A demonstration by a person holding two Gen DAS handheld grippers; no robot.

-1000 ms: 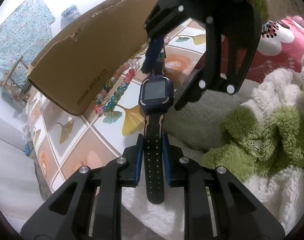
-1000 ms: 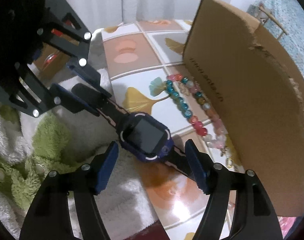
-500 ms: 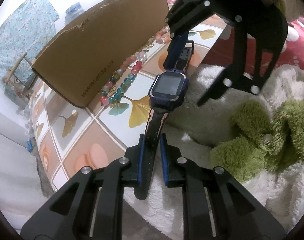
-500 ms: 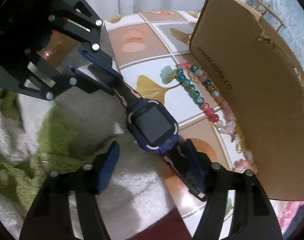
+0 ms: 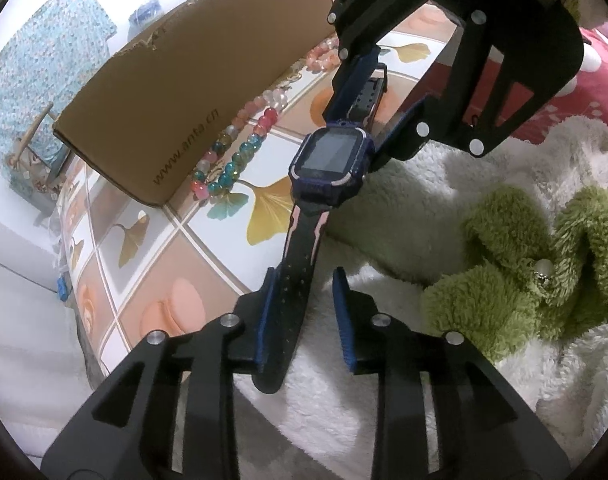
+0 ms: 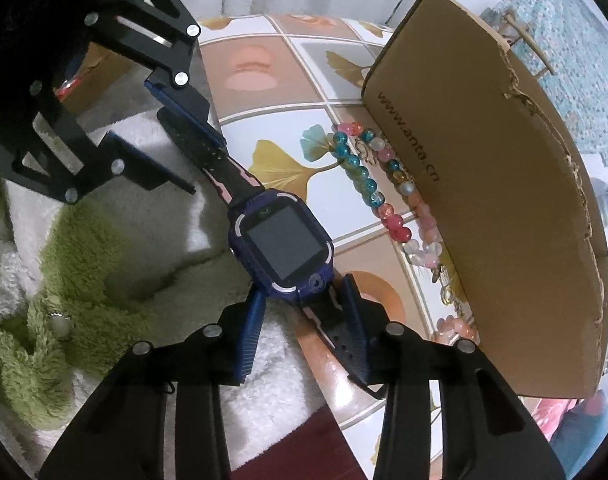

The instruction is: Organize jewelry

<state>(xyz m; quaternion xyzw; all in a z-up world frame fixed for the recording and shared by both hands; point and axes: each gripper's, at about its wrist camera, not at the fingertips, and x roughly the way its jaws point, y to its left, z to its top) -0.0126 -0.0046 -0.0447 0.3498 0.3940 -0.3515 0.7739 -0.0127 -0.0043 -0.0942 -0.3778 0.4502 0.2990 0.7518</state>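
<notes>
A dark blue smartwatch (image 5: 332, 164) (image 6: 284, 244) with a black and pink strap lies half on the patterned tablecloth (image 5: 152, 276), half on a white fluffy towel (image 5: 404, 208). My left gripper (image 5: 304, 276) (image 6: 200, 160) has its jaws opening. The near strap end lies between them against the left pad, with a gap on the right. My right gripper (image 6: 304, 292) (image 5: 354, 136) straddles the other strap end, just behind the watch case. Its jaws are closing and do not pinch the strap. Two strings of coloured beads (image 5: 244, 148) (image 6: 368, 184) lie beside the watch.
A brown cardboard box wall (image 5: 184, 92) (image 6: 504, 200) stands right behind the beads. A green fluffy cloth (image 5: 524, 272) (image 6: 76, 248) on the towel carries a small pearl ring (image 5: 544, 272). Red flowered fabric (image 5: 564, 92) lies beyond the towel.
My left jaws, earlier shut on the strap, have parted. My right jaws have narrowed around the other strap end and slid closer to the watch case.
</notes>
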